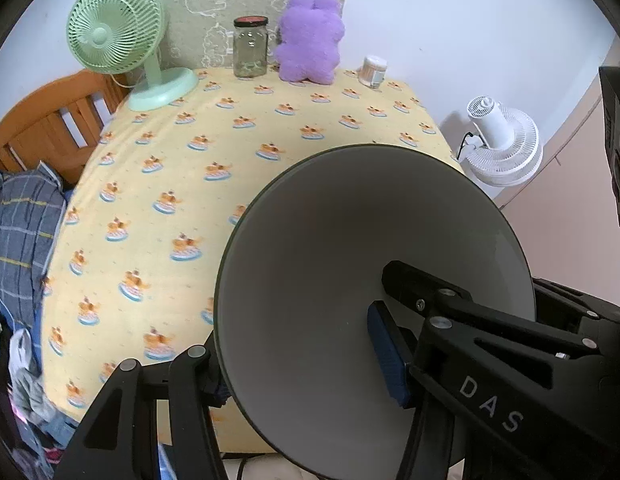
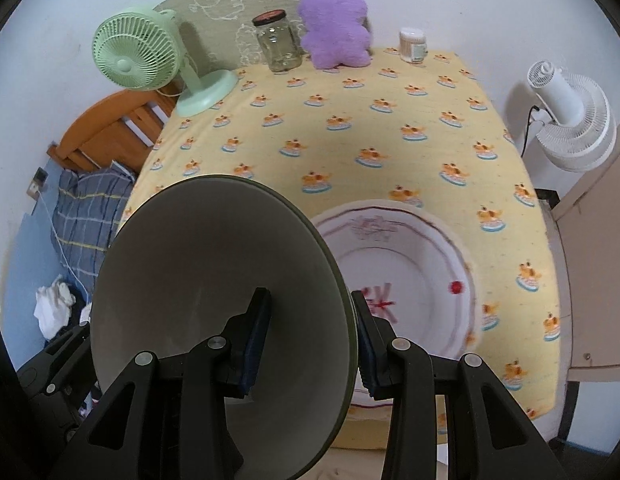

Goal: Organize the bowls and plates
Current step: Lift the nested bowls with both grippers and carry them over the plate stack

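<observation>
Above the yellow-clothed desk [image 1: 269,128], the left claw [image 1: 305,364] pinches one side of a grey bowl [image 1: 350,240]; the right claw [image 2: 310,344] clamps its opposite wall. A patterned white plate [image 2: 410,264] lies on the desk, right of the bowl.

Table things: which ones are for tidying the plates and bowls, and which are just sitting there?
For the job: grey bowl, held by the left gripper and the right gripper; patterned plate.

Just lying about: green fan, glass jar, purple plush toy, small white container, white fan.
</observation>
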Demonstrator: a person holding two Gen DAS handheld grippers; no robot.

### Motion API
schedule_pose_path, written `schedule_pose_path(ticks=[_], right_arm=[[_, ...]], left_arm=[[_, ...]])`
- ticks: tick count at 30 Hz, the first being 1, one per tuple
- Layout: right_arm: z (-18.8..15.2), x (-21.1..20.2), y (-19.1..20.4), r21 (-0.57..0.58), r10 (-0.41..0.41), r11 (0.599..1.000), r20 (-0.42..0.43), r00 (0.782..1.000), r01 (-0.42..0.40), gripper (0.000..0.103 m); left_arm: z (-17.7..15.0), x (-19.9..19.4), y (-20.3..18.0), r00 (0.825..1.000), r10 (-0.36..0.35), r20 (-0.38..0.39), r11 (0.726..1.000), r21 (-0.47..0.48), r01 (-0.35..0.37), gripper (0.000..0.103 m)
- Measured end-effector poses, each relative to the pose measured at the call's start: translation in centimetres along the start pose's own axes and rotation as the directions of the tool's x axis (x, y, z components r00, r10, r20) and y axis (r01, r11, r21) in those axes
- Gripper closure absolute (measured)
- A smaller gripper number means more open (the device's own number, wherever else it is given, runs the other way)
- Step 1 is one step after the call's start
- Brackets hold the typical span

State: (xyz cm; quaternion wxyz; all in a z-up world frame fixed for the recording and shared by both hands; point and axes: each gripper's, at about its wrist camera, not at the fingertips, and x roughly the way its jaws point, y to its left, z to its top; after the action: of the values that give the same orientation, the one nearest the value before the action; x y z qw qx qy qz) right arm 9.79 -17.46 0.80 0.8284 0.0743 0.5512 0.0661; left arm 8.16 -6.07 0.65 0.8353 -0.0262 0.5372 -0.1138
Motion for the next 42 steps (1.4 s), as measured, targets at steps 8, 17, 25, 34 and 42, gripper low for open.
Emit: schedule_pose_path(ticks=[8,17,25,34,42], right_arm=[[-0.4,-0.1,-4.3,-0.032,-0.015,0.999,-0.021,1.0,0.014,0.061],[-0.6,1.4,-6.9,-0.047,-0.012,0.999,-0.071,0.997,0.009,0.061],[-0.2,3.4,-6.9,-0.05,-0.002,0.999,-0.111,0.994,-0.003,0.061],[1.1,5.3,-6.9,-0.021,-0.01,1.0,-0.143,0.99,0.007,0.06],[2.7,5.9,-7.4,-0.002,-0.027,1.0,-0.12,0.992,0.027,0.061]], left_arm=[[-0.6,1.8,-3.8,1.0,-0.014,-0.018,0.999,-0.052,0.013,0.046],[-1.2,3.8,-5.5,0.998,-0.011,-0.06,0.996,-0.093,0.006,0.046],[-1.0,5.3,-5.0,0.995,0.007,-0.096,0.994,-0.108,-0.017,0.046],[0.3,6.9,-4.4,0.991,0.004,-0.132,0.996,-0.092,-0.016,0.046],[1.9,7.7,-4.7,0.992,0.002,-0.125,0.998,-0.058,-0.01,0.046]])
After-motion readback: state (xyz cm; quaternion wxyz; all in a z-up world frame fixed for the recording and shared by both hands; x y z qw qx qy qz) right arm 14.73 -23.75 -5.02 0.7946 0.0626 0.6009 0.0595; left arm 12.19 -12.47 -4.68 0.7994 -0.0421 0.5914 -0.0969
